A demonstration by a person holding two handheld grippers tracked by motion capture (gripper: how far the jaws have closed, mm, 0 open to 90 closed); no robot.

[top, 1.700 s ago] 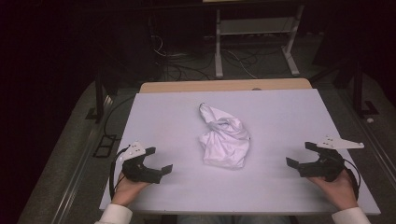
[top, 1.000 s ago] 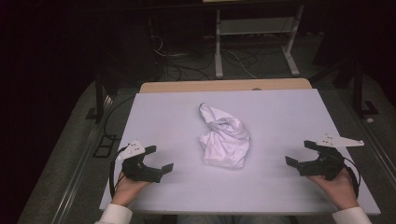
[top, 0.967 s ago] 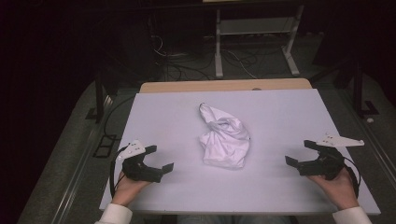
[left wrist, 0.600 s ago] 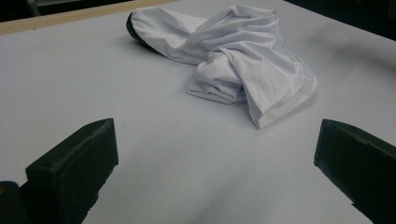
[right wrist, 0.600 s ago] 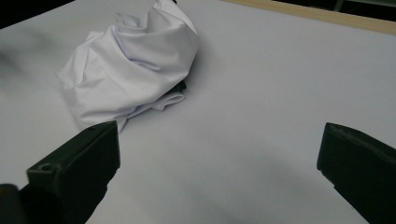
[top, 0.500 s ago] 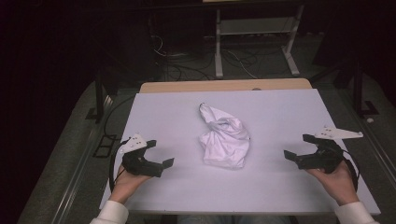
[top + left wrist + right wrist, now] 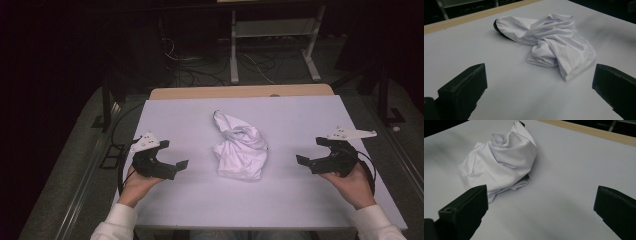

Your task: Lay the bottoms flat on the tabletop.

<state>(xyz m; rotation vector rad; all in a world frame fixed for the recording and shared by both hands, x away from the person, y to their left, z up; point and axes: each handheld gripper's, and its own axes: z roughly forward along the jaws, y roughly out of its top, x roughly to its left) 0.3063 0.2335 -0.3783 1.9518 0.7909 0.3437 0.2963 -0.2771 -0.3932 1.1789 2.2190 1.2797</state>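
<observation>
Room: dark around the work area, with cables and a pale metal frame [image 7: 272, 35] on the floor beyond the far end of the counter.
Surface: flat white counter [image 7: 295, 120] with a bare wooden strip [image 7: 240, 92] along its far edge.
Left tongs [image 7: 172, 161]: held low over the near left part of the counter, jaws spread wide and holding nothing; in the left gripper view the two black jaws stand far apart with the cloth between and beyond them.
Right tongs [image 7: 311, 153]: held over the near right part, jaws likewise wide apart and empty, pointed inward toward the middle.
Cloth: crumpled white fabric garment [image 7: 241, 147] lying in a loose heap at the middle of the counter, well apart from both tongs; a dark trim shows at its far tip [image 7: 497, 24].
Contact: none; neither tongs touches the fabric.
Done so far: by the look of it nothing, as the garment is bunched and twisted, with no edge laid flat.
Left to do: seemingly all of it, namely closing in from both sides, taking hold of the fabric, then spreading or folding it.
</observation>
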